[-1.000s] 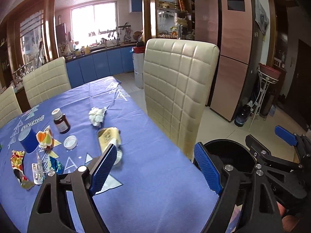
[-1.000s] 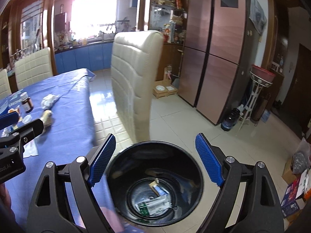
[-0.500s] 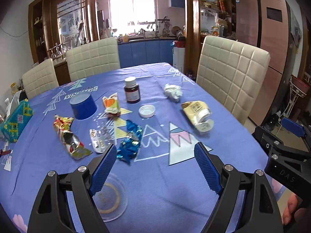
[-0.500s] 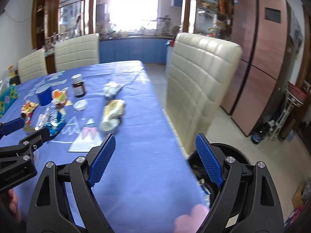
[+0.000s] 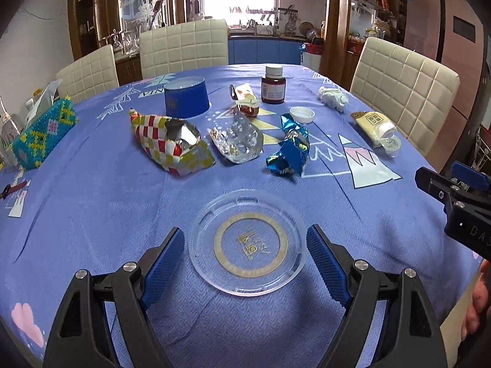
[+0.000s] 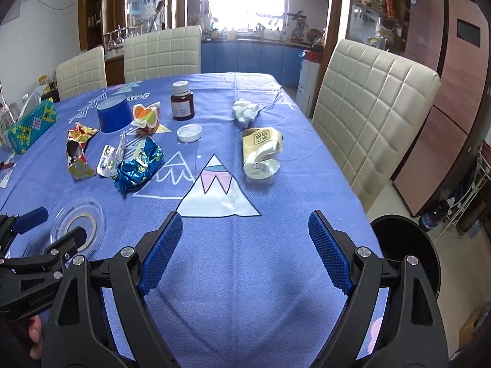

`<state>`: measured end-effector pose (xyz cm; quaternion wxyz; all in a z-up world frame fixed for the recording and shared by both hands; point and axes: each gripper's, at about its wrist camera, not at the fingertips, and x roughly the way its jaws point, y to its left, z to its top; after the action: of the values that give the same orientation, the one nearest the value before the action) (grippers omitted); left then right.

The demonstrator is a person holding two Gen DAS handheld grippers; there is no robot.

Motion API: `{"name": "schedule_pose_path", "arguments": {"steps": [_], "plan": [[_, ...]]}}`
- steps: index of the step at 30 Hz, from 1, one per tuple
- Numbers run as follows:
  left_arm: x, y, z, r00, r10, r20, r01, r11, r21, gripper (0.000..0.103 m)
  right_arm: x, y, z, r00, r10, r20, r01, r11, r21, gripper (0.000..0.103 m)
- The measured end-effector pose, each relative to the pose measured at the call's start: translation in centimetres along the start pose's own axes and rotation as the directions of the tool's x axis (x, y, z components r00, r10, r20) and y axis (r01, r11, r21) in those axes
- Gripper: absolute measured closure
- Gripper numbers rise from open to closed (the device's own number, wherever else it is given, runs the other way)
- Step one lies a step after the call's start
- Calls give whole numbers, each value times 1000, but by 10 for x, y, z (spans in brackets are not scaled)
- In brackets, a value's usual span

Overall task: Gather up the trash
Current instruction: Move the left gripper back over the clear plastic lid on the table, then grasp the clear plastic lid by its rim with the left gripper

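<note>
The round clear plastic lid (image 5: 247, 242) with a gold ring and gold characters printed in its middle now lies flat on the surface just in front of the left tongs (image 5: 245, 263), between the two blue ribbed pads. One second ago this camera looked at a cream chair and the bin; now it looks down over the table, so the left tongs have swung from the bin back to the trash. This suggests that one drop-off is finished and the lid is probably the next piece to collect. The lid is thin, shallow and transparent, so the blue cloth shows through it, and its rim looks like the only place to grip. The left tongs stand wide open and hold nothing; the pads do not touch the lid.

Beyond the lid lie a crumpled blue foil wrapper (image 5: 290, 148), a silver blister sheet (image 5: 237, 139) and a red-and-yellow checked wrapper (image 5: 170, 142). The right tongs (image 6: 245, 251) have also turned from the bin to the blue patterned tablecloth (image 6: 260, 276); they are wide open and empty. The black round bin (image 6: 408, 254) stands on the floor by the table edge, at their right.
</note>
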<state>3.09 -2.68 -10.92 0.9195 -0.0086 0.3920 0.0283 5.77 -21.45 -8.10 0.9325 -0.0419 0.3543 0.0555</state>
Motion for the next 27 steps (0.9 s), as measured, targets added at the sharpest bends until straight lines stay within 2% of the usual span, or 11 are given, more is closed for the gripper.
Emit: {"name": "schedule_pose_path", "arguments": {"steps": [7,13,17,21,27], "plan": [[8,3,-3,996,-78,-48,76,997,-31,23,2,9,0,1000,2,-15,-2,1000,-16,19],[6,2,-1,993,-104,-48,102,994,-30,23,5,10,2,1000,7,-20,-7,1000,-11,19],[-1,5,2,991,-134,-16,133,990,-55,23,6,9,1,1000,9,-25,-10,1000,-8,19],[-2,-5,1,991,-134,-9,134,991,-10,23,8,9,2,1000,13,-28,-13,1000,-11,19],[7,-12,-2,998,-62,-32,64,997,35,23,9,8,1,999,12,-30,-12,1000,-6,19]]}}
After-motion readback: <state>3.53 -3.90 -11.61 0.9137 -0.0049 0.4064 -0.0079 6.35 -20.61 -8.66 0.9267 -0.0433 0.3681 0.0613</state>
